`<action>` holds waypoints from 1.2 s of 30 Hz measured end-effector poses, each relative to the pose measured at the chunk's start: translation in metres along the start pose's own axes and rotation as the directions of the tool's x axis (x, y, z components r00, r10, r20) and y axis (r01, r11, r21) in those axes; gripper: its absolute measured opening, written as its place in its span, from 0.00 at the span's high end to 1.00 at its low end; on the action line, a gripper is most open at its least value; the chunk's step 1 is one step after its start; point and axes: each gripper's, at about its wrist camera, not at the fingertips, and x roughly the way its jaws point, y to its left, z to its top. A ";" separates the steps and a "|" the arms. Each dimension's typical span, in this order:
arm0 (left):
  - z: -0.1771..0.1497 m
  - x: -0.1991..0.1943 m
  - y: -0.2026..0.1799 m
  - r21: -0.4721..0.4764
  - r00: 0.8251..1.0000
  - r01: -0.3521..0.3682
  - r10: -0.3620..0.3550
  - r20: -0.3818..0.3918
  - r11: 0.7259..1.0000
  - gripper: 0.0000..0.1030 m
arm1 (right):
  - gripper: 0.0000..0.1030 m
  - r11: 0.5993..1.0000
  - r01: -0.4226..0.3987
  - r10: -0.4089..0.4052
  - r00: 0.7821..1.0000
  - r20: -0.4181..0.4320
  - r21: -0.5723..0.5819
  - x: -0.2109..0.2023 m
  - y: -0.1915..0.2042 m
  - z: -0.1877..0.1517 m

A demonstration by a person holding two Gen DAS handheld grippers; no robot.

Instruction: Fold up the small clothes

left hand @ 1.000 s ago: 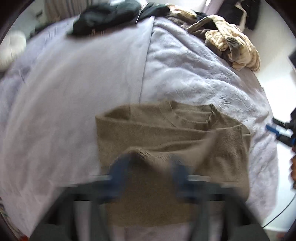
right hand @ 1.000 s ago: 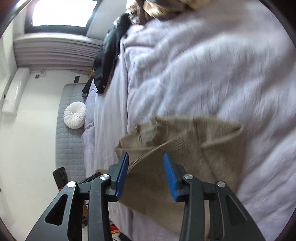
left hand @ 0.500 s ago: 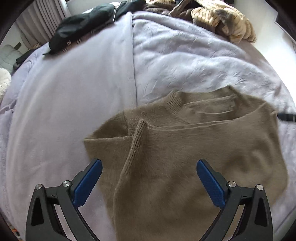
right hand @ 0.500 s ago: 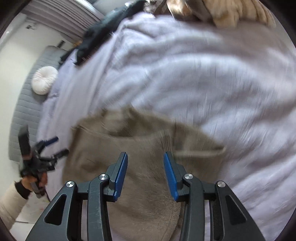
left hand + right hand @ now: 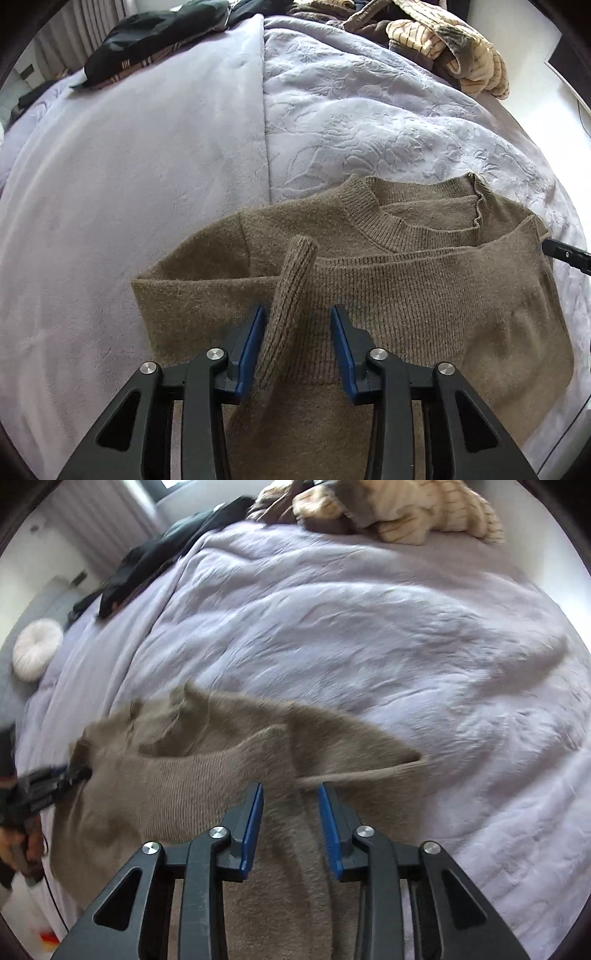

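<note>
Sweater point(image 5: 406, 306), olive-brown knit, lying on the lavender bedspread point(image 5: 166, 166) at its near edge, partly folded: the bottom hem has been brought up to sit just below the ribbed collar point(image 5: 373, 218), and one sleeve point(image 5: 291, 288) lies lengthwise over the front. Change from half a second ago: the left gripper point(image 5: 298, 343), then spread wide above the garment, has narrowed its jaws around that sleeve, blue pads at either side of the ribbed cuff strip; whether they actually pinch the knit cannot be told, as a gap shows on the right-hand side. The right gripper point(image 5: 291, 825), jaws narrowly parted and holding nothing visible, hangs over the sweater body near a folded edge; this view is motion-blurred. Judgement: the first fold looks done, and the left tool is lining up to reposition the sleeve so the package stays tidy before a further fold. Other items, all on the far side of the bedspread from the sweater: a dark garment point(image 5: 155, 40), a tan striped fleece heap point(image 5: 443, 40), a round white cushion point(image 5: 37, 653) off the bedspread's left side. Containers: none in view.
</note>
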 end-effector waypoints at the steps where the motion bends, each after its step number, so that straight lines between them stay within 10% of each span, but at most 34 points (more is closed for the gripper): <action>1: 0.001 0.000 0.002 -0.009 1.000 0.005 -0.005 0.004 1.000 0.44 | 0.47 1.000 -0.027 0.028 0.999 -0.024 0.012 0.004 -0.003 0.001; 5: 0.007 0.008 0.002 -0.037 0.999 0.031 -0.031 0.017 0.999 0.46 | 0.51 0.998 -0.056 0.054 0.997 -0.064 -0.024 0.019 0.010 0.003; 7: 0.006 0.005 -0.004 -0.007 0.999 0.004 -0.004 0.050 1.000 0.94 | 0.92 0.998 -0.011 0.005 0.997 -0.076 -0.069 0.023 0.022 0.000; 17: 0.013 -0.080 0.001 -0.016 0.964 0.055 -0.049 0.262 0.998 0.94 | 0.92 0.960 0.121 -0.072 0.978 0.195 -0.252 -0.062 0.075 0.002; 29: 0.024 0.023 0.013 -0.074 0.982 -0.105 0.115 0.148 0.992 0.93 | 0.93 0.970 0.159 -0.150 0.987 0.059 -0.183 0.043 0.040 0.021; 34: 0.024 0.017 0.026 -0.096 0.958 -0.221 0.235 0.164 0.970 0.36 | 0.93 0.978 0.147 -0.140 0.988 0.061 -0.145 0.039 0.032 0.022; 36: 0.022 0.008 0.040 -0.140 0.957 -0.220 0.241 0.161 0.965 0.36 | 0.91 0.971 0.207 -0.200 0.977 0.069 -0.123 0.030 0.029 0.023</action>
